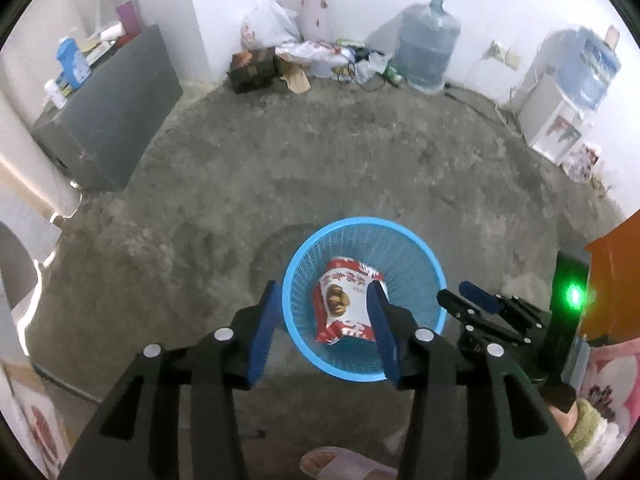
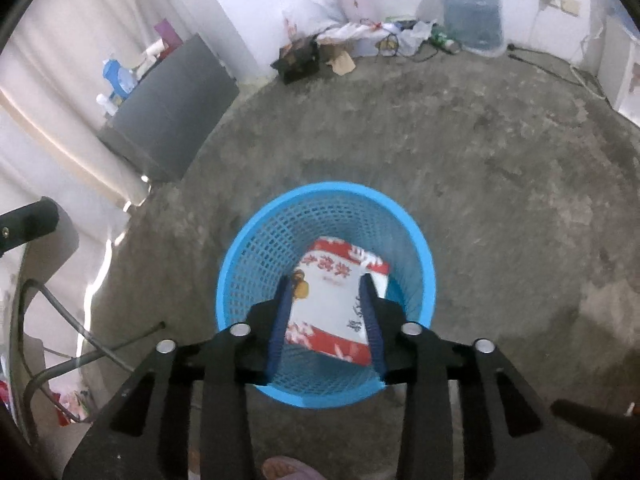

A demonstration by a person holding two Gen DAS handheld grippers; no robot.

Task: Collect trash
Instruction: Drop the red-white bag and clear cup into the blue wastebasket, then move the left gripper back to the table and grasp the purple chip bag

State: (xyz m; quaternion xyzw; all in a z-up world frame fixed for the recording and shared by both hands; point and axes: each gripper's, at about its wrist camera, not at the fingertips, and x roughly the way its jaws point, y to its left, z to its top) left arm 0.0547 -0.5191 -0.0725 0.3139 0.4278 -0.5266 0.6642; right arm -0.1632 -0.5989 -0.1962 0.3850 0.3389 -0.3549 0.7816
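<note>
The red-and-white snack packet [image 2: 334, 306] is lying inside the blue mesh wastebasket [image 2: 256, 248], showing between the parted fingers of the right tool [image 2: 327, 320], which are not visibly pressing it. The left tool [image 1: 324, 328] is hovering open above the basket too. Only the left view is showing the right tool from outside, plus a water dispenser [image 1: 560, 116].

Both grippers point steeply down, side by side: the left gripper [image 1: 324, 320] holds its blue jaws parted, the right gripper [image 2: 326, 312] also stands with jaws apart and shows at the right of the left view, a slippered foot [image 1: 340, 465] below them.
</note>
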